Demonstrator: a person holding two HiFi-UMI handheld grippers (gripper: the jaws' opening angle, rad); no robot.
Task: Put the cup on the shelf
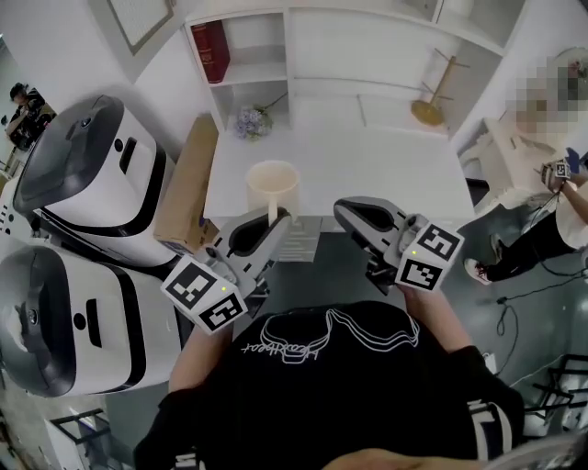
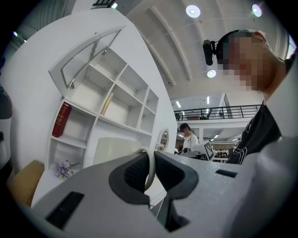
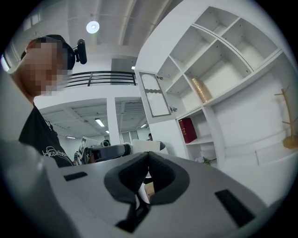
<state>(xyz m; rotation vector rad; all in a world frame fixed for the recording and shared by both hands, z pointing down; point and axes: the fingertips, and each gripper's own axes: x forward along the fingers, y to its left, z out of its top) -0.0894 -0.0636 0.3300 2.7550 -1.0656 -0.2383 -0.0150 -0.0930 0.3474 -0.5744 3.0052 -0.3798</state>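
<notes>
Table [image 1: 367,174], white, fronts white shelf [image 1: 288,46] unit.

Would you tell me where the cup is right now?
Head view, centre: the cup hangs by its handle from the left gripper, over the near edge of the white table, facing the shelf.

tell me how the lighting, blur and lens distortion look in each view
Head view: evenly lit, sharp, the shelf bowed by the wide lens. Left gripper view: dark rounded corners, ceiling lights blown out, the pale cup hard to tell from the white shelf. Right gripper view: same dark corners, one glaring lamp, shelf lines curved.
</notes>
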